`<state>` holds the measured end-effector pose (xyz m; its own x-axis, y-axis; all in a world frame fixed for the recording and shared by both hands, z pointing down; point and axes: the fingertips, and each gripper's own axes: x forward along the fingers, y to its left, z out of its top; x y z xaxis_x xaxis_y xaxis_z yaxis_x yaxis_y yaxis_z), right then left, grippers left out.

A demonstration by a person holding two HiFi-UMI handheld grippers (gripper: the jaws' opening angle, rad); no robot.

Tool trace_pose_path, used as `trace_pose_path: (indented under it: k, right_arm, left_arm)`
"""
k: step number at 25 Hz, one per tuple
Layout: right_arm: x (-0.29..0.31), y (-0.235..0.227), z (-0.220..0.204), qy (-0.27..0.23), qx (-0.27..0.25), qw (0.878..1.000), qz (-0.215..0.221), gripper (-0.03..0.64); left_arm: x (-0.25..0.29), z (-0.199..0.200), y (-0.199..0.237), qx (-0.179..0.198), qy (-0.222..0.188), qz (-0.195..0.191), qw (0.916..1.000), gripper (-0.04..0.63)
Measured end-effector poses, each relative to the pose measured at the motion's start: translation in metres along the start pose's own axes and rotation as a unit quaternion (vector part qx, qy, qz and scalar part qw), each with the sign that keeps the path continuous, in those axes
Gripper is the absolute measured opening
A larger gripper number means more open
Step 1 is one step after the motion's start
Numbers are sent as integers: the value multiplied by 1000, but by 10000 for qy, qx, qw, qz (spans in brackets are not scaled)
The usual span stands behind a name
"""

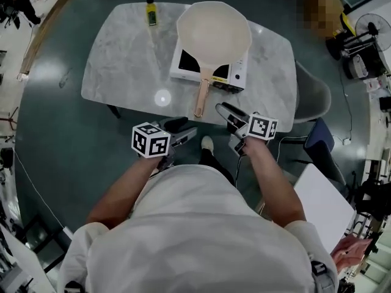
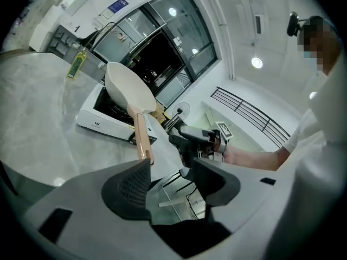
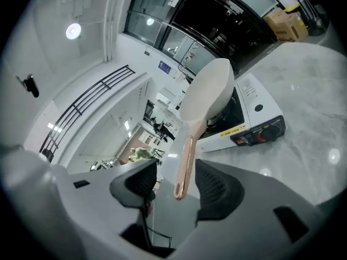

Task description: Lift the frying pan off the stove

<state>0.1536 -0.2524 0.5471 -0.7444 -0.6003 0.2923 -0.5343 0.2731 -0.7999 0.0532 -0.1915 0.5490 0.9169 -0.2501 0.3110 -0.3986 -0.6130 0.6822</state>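
A cream frying pan (image 1: 214, 32) sits on a white portable stove (image 1: 239, 73) at the far side of a marble table (image 1: 122, 60). Its pale wooden handle (image 1: 201, 96) points toward me, past the stove's front. My left gripper (image 1: 190, 129) hovers at the table's near edge, left of the handle's end, open and empty. My right gripper (image 1: 221, 108) stands open just right of the handle's end. In the right gripper view the handle (image 3: 187, 156) lines up with the gap between the open jaws of that gripper (image 3: 176, 172), untouched. The left gripper view shows the pan (image 2: 127, 91) ahead of the open left gripper (image 2: 171, 169).
A small yellow-labelled bottle (image 1: 150, 11) stands at the table's far left. A grey chair (image 1: 314, 93) is tucked at the table's right end, with a white panel (image 1: 324, 194) on the floor nearby. Stove knobs (image 3: 260, 136) face the table's near edge.
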Motion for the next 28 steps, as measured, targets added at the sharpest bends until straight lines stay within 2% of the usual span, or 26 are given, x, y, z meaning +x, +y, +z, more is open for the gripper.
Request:
trace_pose_path:
  k: [5,10,13,17,21,26,28]
  right_arm:
    - [40,-30,47,250,441,9980,375,258]
    - [89,-50,67,723,751,9919,727,304]
    - [112,-60,70,948,946,9871,879,319]
    - [134,-65,73,1093,1230,9805,1070,317]
    - [150,-63,79,1040,1473,9748,1316,281]
    - [162,-59,82,887,1671,9714,1438,173]
    - [162,-60,82,848,1606,9734,1396,169]
  left_arm:
    - [32,18,26,-395,-267,405,9980,260]
    - [56,23,55,-867,-430,683,9930,278]
    - [69,25,63,-1129,-549,619,9902,279]
    - [85,28,60,-1429,-657,342,9870,278]
    - [97,23,62,-1522,-502,228,9868,274]
    - [98,21,70,-1576,-409,321,9861,129]
    - [97,21,71,-1521,-367,338,9871,126]
